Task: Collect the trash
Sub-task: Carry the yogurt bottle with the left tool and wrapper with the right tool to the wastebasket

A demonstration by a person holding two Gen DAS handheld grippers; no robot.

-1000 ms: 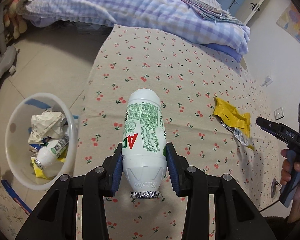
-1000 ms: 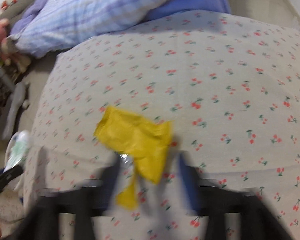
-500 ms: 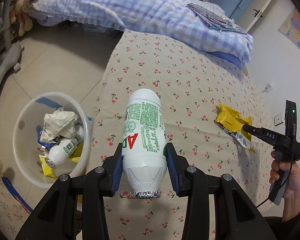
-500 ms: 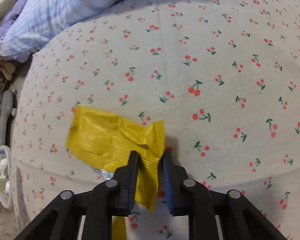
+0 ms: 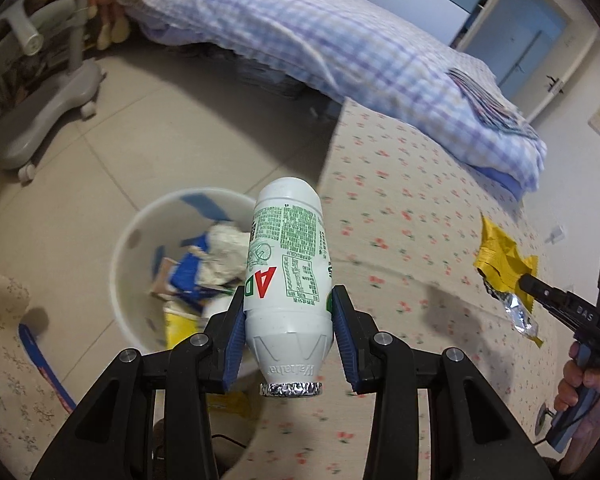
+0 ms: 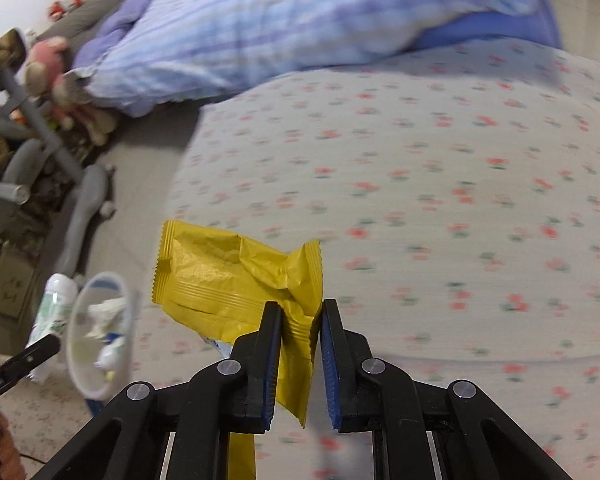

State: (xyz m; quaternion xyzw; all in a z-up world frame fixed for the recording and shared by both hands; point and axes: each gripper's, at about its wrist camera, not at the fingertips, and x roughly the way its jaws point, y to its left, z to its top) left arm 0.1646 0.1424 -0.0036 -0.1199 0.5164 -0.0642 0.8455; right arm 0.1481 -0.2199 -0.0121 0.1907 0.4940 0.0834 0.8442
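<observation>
The left gripper point(image 5: 289, 336) pinches a white drink bottle point(image 5: 287, 272) between its blue pads, which press on the two sides of the bottle's lower body; the foil-sealed mouth points back toward the camera, and the rounded base sticks out ahead of the fingertips. Just beyond and to the left of these jaws, down on the tiled floor point(image 5: 172, 120), stands a white trash bin point(image 5: 130, 264) already holding crumpled paper, blue scraps and something yellow; the bottle's far end overlaps the bin's near right rim in this view, though whether it is over the opening cannot be told. To the right of the jaws spreads a cherry-print bedsheet point(image 5: 400, 200), with a checked quilt point(image 5: 320, 36) piled farther ahead. The right gripper point(image 6: 300, 356) has its jaws nearly together, pinching a crumpled yellow wrapper point(image 6: 228, 276): the wrapper's right-hand end hangs down between the blue pads, while the rest of it fans out ahead and to the left of the fingertips. In the left wrist view the same wrapper point(image 5: 500, 264) is seen held clear above the sheet at the tip of that gripper, a silvery torn end dangling below it, and a hand point(image 5: 580, 384) grips the handle. Ahead and left of the right jaws, the bin point(image 6: 100, 336) and bottle point(image 6: 54, 308) show, blurred.
</observation>
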